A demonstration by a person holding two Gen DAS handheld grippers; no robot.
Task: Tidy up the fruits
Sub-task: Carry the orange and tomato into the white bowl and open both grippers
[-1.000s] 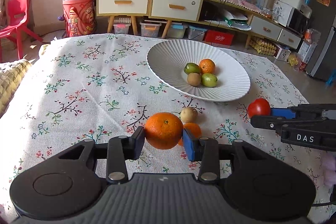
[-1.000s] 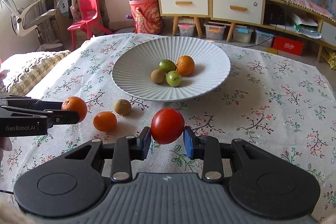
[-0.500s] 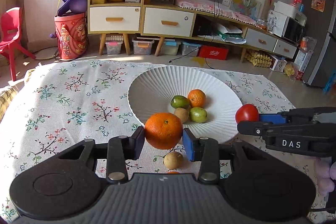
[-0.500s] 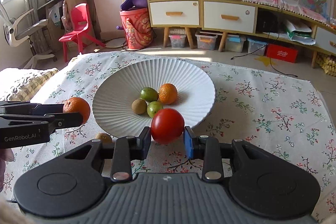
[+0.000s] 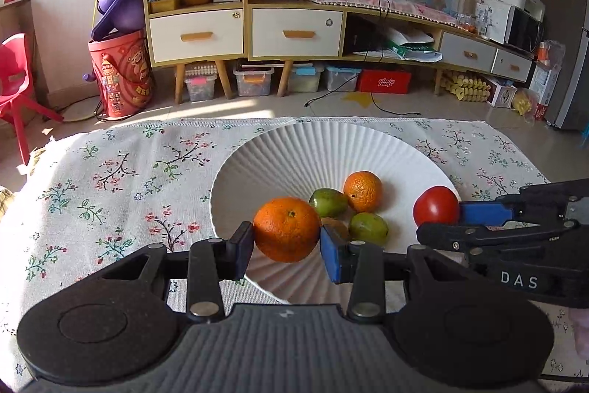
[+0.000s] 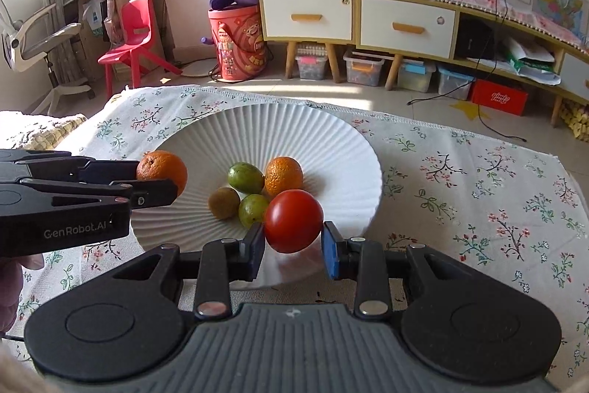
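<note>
Left claw: my left gripper is clamped on a large orange, pads pressing both its sides, held above the near left part of the white ribbed plate.
Right claw: my right gripper is closed on a red tomato, carried over the plate's near rim.
Side by side: from the left wrist view the right claw reaches in from the right edge, its tomato level with my orange; the two claws are near but apart.
Plate: it sits toward the far edge of the floral tablecloth, its far rim close to the cloth's hem.
In the plate: a smaller orange, two green fruits and, and a brown kiwi are clustered at the centre, touching or nearly so.
In the way: that cluster lies just beyond both held fruits; from the left wrist view my orange and blue pad hide most of the kiwi.
Cloth around the plate: the parts in view are bare.
Beyond the table: a wooden cabinet with white drawers, a red barrel and a red chair stand on the floor.
</note>
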